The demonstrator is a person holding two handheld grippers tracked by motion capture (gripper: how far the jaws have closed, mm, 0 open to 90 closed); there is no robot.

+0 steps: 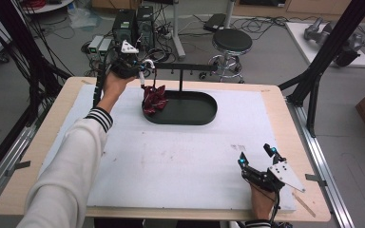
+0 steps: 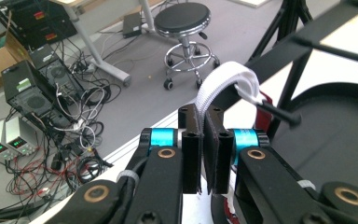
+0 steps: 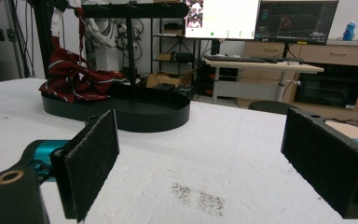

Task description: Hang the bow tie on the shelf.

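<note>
A dark red striped cloth (image 1: 154,99) hangs slack at the left end of a black rack (image 1: 185,69), and its lower part rests on the rack's oval black tray (image 1: 190,114). My left gripper (image 1: 140,66) is up at that end of the bar, shut on the cloth's white strap (image 2: 219,86). The strap arches from between the pads (image 2: 192,140) to a peg (image 2: 279,114) under the bar. Low over the table's front right, my right gripper (image 1: 255,156) is open with nothing between its pads (image 3: 93,154). The right gripper view shows the cloth (image 3: 74,79) and tray (image 3: 135,114) far off.
A white mat (image 1: 180,156) covers the wooden table. A black stool (image 1: 232,40) and floor cables (image 2: 74,116) with electronics boxes lie beyond the far edge. Black frame struts (image 1: 323,57) stand at the right. A thin wooden stick (image 1: 304,204) lies by the right front edge.
</note>
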